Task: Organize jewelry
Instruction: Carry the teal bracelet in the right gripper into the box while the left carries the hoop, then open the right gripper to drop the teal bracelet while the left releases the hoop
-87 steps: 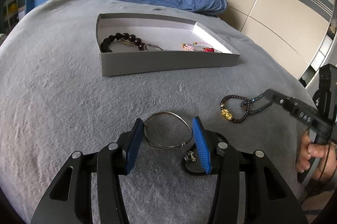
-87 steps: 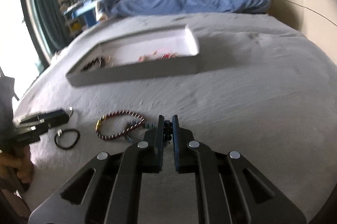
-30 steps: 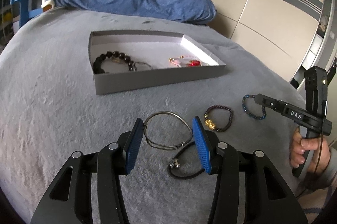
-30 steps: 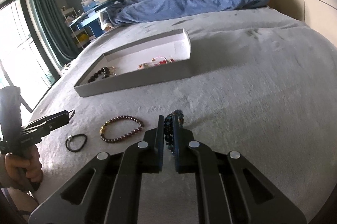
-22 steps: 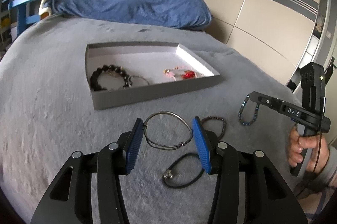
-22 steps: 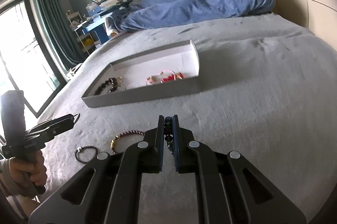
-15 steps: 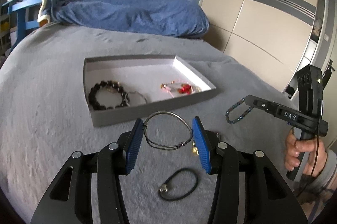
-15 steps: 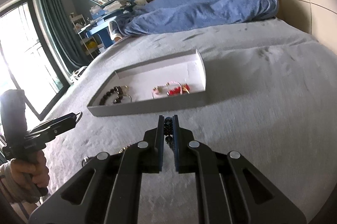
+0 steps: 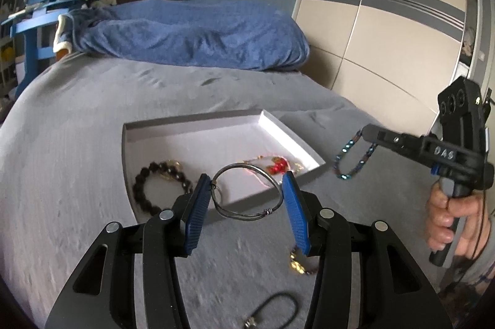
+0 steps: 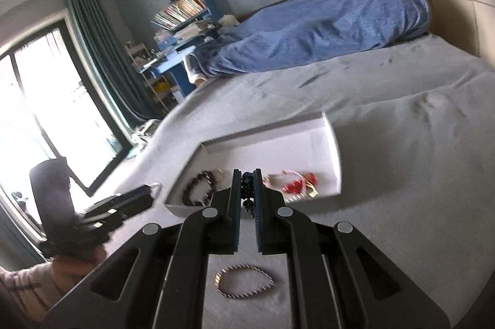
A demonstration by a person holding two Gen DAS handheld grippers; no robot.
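My left gripper (image 9: 246, 189) is shut on a thin silver wire bangle (image 9: 247, 192), which spans its blue pads above the bed, just short of the grey tray (image 9: 128, 162). My right gripper (image 10: 247, 179) is shut on a dark blue beaded bracelet (image 10: 247, 186); in the left wrist view the same bracelet (image 9: 354, 157) dangles from the right gripper (image 9: 365, 132) beside the tray's right corner. The tray (image 10: 335, 149) holds a black bead bracelet (image 9: 154, 186) and a red and pink piece (image 9: 277, 166). On the blanket lie a brown bead bracelet with a gold charm (image 10: 244, 284) and a black cord bracelet (image 9: 273, 312).
A grey blanket (image 9: 71, 174) covers the bed, with a rumpled blue duvet (image 9: 191, 35) at its far end. Cream wardrobe doors (image 9: 386, 35) stand to the right. A blue shelf with books (image 10: 182, 28) and a curtained window (image 10: 46, 100) lie to the left. A hand (image 9: 448, 223) grips the right tool.
Both grippers have risen from the blanket and moved toward the tray, each carrying its bracelet. The brown and black bracelets stay on the blanket and now sit lower in both views.
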